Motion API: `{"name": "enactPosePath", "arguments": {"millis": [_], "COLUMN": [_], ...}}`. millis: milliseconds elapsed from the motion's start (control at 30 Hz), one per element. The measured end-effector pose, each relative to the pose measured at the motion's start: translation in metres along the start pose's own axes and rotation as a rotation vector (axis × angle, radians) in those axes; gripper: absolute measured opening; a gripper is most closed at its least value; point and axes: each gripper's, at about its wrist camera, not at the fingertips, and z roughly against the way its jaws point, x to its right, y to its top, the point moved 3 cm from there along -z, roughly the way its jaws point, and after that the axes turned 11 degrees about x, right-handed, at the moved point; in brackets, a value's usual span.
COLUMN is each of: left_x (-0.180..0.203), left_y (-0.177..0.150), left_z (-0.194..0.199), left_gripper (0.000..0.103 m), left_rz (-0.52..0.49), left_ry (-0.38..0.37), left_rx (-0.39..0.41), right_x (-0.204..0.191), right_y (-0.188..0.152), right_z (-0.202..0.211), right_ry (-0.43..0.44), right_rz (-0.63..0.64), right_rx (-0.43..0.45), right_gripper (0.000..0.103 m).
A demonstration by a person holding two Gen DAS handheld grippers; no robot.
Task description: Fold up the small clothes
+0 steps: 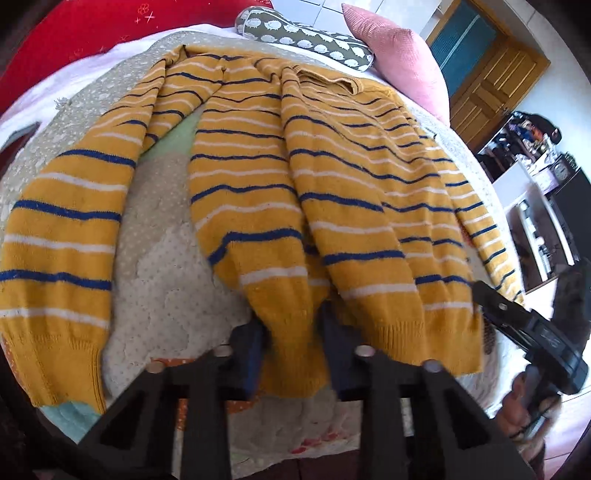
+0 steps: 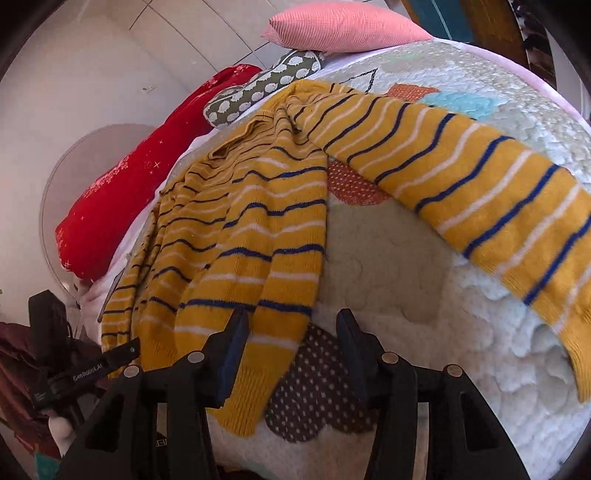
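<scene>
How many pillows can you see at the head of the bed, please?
3: a red pillow at the far left, a hedgehog-print pillow in the middle, a pink pillow to the right. Others may be hidden.
</scene>
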Motion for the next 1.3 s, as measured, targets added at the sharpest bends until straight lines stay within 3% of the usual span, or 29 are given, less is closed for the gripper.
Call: {"name": "enactPosePath", "arguments": {"millis": [33, 67, 100, 133, 267, 500, 700, 800, 833, 900, 933, 967, 1000, 1033, 1200, 1300], "left_x": [-0.001, -0.002, -0.001, 0.001, 0.015, 0.017, 0.007, 0.011, 0.013, 0.021, 0.023, 0.027, 0.031, 0.034, 0.044, 0.047], "left_y": [0.002, 0.004, 0.005, 0.005, 0.001, -0.029, -0.048, -0.045, -0.041, -0.034, -0.031, -0.028, -0.026, -0.026, -0.033, -0.032], "left_z": [0.001, 0.002, 0.004, 0.006, 0.015, 0.040, 0.058, 0.071, 0.076, 0.081, 0.081, 0.080, 0.078, 0.074, 0.057, 0.056], "left_gripper": [0.015, 0.012, 0.011, 0.010, 0.009, 0.009, 0.009, 0.010, 0.015, 0.033, 0.048, 0.051, 0.051, 0.051, 0.051, 0.051], "left_rz": [0.013, 0.019, 0.013, 0.002, -0.064, -0.085, -0.079, -0.096, -0.105, -0.117, -0.120, -0.124, -0.134, -0.148, -0.163, -0.170], "left_ry": [-0.002, -0.001, 0.007, 0.018, 0.065, 0.062, 0.023, 0.027, 0.022, 0.007, 0.001, -0.003, -0.009, -0.011, -0.072, -0.089], "left_rx": [-0.002, -0.001, 0.001, 0.004, 0.026, 0.021, 0.005, 0.043, 0.056, 0.088, 0.101, 0.112, 0.118, 0.117, 0.077, 0.077], "right_x": [-0.002, -0.003, -0.004, -0.001, 0.013, 0.037, 0.043, 0.046, 0.046, 0.044, 0.043, 0.043, 0.045, 0.049, 0.075, 0.087], "right_y": [0.003, 0.006, 0.006, 0.006, 0.008, -0.018, -0.046, -0.032, -0.023, -0.001, 0.009, 0.019, 0.029, 0.038, 0.088, 0.125], "right_z": [-0.008, -0.014, -0.019, -0.023, 0.001, 0.067, 0.094, 0.105, 0.105, 0.100, 0.095, 0.090, 0.083, 0.076, 0.035, 0.006], "right_ry": [0.010, 0.025, 0.046, 0.056, 0.038, 0.028, -0.063, -0.110, -0.122, -0.152, -0.173, -0.200, -0.233, -0.269, -0.511, -0.498], "right_rz": [-0.001, -0.008, -0.027, -0.056, -0.108, -0.147, -0.044, 0.005, 0.024, 0.068, 0.093, 0.117, 0.134, 0.149, 0.283, 0.246], "right_rx": [-0.004, -0.011, -0.035, -0.058, -0.008, 0.033, 0.005, 0.051, 0.067, 0.088, 0.099, 0.111, 0.126, 0.145, 0.203, 0.158], "right_gripper": [0.050, 0.039, 0.004, 0.004, 0.004, 0.002, 0.001, 0.002, 0.002, 0.011, 0.030, 0.044, 0.070, 0.079, 0.079, 0.079]}}
